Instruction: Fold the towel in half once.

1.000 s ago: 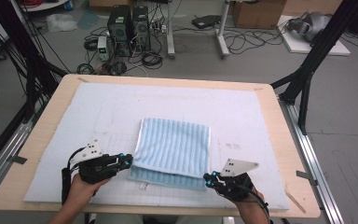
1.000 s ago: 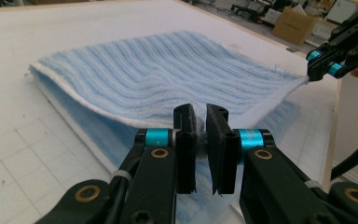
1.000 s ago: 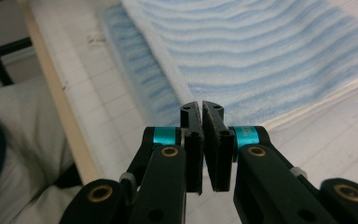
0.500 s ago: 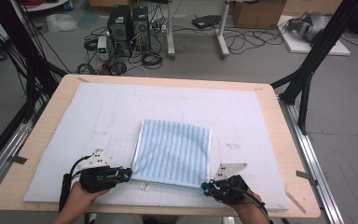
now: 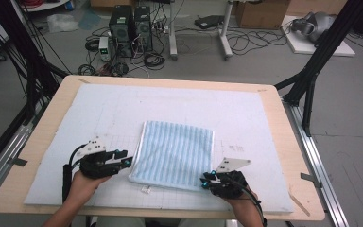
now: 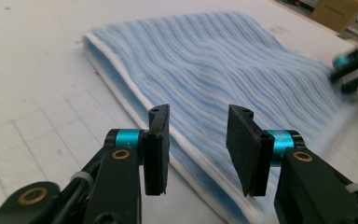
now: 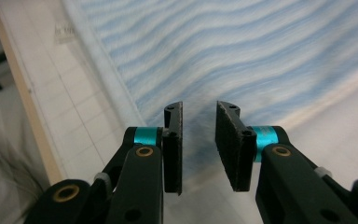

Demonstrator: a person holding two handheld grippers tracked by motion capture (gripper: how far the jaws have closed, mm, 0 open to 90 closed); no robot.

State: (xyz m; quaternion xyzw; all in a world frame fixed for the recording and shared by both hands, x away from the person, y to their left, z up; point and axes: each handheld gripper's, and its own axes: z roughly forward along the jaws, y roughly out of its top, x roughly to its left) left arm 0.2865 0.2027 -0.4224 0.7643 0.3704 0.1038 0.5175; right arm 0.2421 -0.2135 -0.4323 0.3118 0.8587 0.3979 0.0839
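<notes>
1. Since the earlier frame, the near edge of the blue-and-white striped folded cloth (image 5: 175, 153), then held raised and drawn toward the person, has been laid down; the cloth lies flat in a neat rectangle.
2. Left gripper (image 5: 126, 161): its jaws have just been opening. In the left gripper view they stand apart (image 6: 198, 140), with the cloth's white-hemmed edge (image 6: 168, 140) lying beneath and beyond them, not pinched.
3. Right gripper (image 5: 205, 180): its jaws have just been opening too, by less. In the right gripper view a gap shows between the pads (image 7: 199, 140), with nothing clamped.
4. The cloth rests near the middle of the pale blue gridded mat (image 5: 246, 109) on the wooden table (image 5: 47, 137), toward the person's side.
5. Judgement: the fold is complete and released; next comes a further fold or withdrawal.
</notes>
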